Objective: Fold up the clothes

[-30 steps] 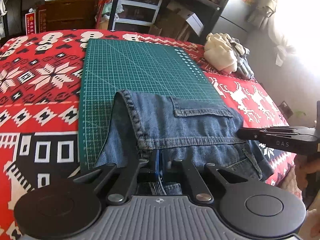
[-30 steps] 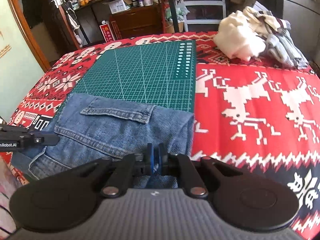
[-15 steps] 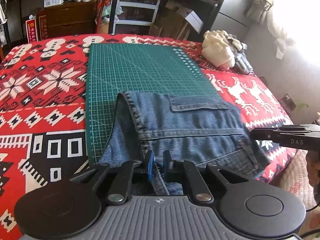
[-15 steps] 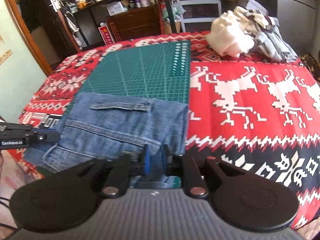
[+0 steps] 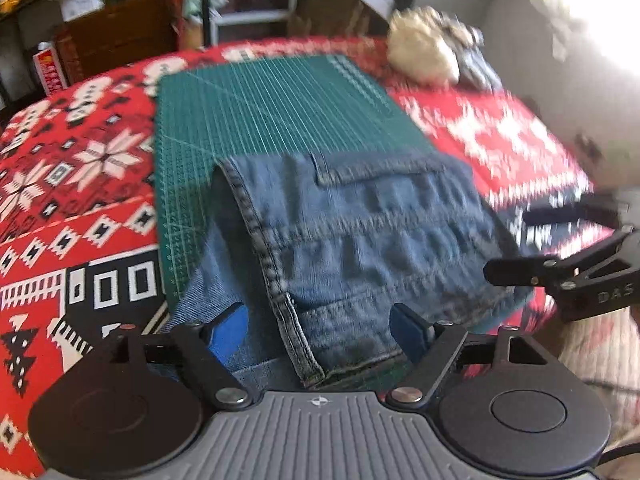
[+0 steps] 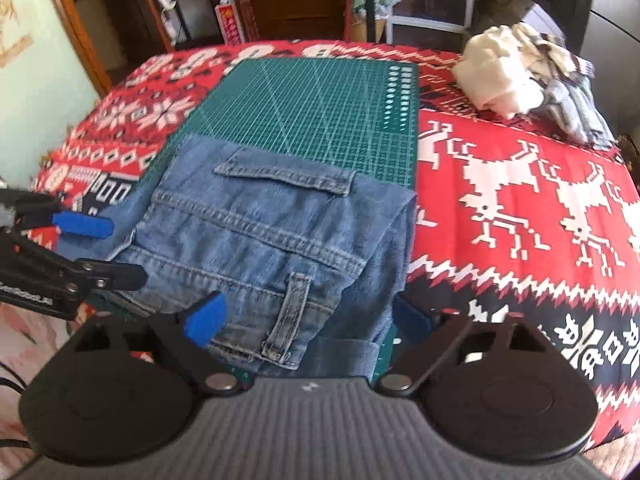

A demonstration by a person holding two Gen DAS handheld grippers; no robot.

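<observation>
A folded pair of blue jeans [image 5: 360, 236] [image 6: 260, 236] lies on the near end of a green cutting mat [image 5: 276, 108] [image 6: 320, 104], with a pocket flap facing up. My left gripper [image 5: 320, 324] stands open just above the near edge of the jeans, its blue pads spread on either side of the hem. My right gripper [image 6: 310, 318] is also open over the waistband and belt loop, holding nothing. Each gripper shows in the other's view: the right gripper [image 5: 556, 248] at the right edge, the left gripper [image 6: 80, 248] at the left edge.
A red, white and black patterned blanket [image 6: 520, 200] covers the bed under the mat. A pile of cream and grey clothes [image 6: 520, 76] lies at the far right corner. Shelves, drawers and boxes [image 6: 288, 4] stand behind the bed.
Both grippers were shut on the near edge of the jeans and have opened, letting the denim drop flat. Both have also pulled back and risen a little.
</observation>
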